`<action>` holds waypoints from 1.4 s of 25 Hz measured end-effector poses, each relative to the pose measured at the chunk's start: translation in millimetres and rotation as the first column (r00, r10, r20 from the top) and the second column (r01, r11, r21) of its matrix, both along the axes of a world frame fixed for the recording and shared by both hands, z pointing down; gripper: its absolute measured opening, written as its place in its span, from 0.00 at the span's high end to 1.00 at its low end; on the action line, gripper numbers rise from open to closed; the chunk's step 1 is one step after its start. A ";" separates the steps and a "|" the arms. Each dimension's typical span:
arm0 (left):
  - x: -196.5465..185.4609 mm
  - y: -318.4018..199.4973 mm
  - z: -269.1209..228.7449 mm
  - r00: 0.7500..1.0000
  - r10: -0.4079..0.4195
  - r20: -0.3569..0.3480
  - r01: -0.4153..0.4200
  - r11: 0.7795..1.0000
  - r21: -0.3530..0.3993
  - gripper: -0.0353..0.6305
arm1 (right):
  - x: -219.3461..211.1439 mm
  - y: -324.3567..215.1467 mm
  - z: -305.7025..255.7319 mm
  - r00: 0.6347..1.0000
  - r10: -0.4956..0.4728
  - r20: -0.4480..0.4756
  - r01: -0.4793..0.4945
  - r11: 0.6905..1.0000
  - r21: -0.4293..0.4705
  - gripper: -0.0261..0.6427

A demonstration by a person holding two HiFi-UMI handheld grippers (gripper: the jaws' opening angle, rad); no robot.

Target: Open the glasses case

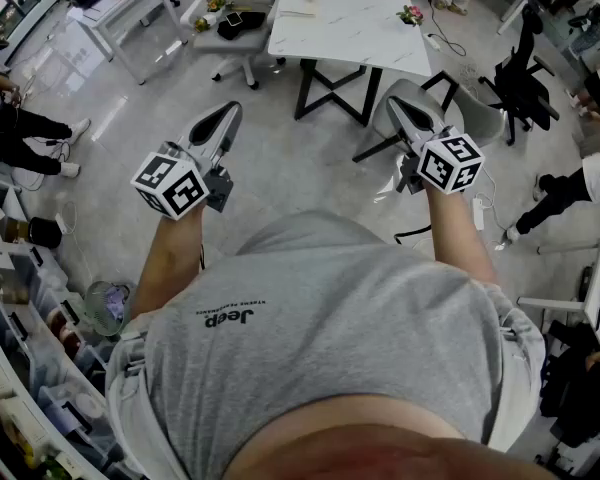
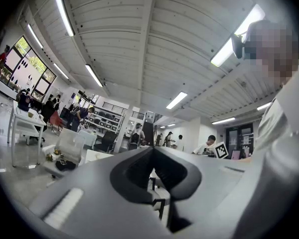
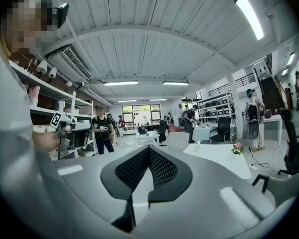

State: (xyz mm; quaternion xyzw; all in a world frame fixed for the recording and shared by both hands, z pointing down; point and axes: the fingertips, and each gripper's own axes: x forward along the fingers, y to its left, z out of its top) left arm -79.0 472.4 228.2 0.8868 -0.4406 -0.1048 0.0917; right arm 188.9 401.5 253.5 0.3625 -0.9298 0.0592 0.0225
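Observation:
No glasses case can be made out in any view. In the head view both grippers are held out level in front of the person's chest, above the floor and well short of the white table (image 1: 365, 38). My left gripper (image 1: 225, 116) is shut with nothing in it; in the left gripper view its tips (image 2: 153, 149) meet. My right gripper (image 1: 398, 108) is also shut and empty, its ribbed pads (image 3: 162, 169) closing to a point at the right gripper (image 3: 149, 147). A flat pale object (image 1: 302, 0) lies on the table; what it is cannot be told.
A small flower pot (image 1: 410, 14) stands at the table's right edge. A grey chair (image 1: 232, 28) stands left of the table, another (image 1: 450, 108) under my right gripper, a black office chair (image 1: 520, 73) further right. Storage shelves (image 1: 20, 368) line the left. People (image 1: 20, 128) stand around.

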 end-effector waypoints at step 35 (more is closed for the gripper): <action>108.8 7.5 -1.1 0.998 -0.037 0.045 0.035 0.999 0.026 0.34 | 86.0 -13.2 -1.8 0.994 -0.111 0.002 0.111 0.993 0.045 0.95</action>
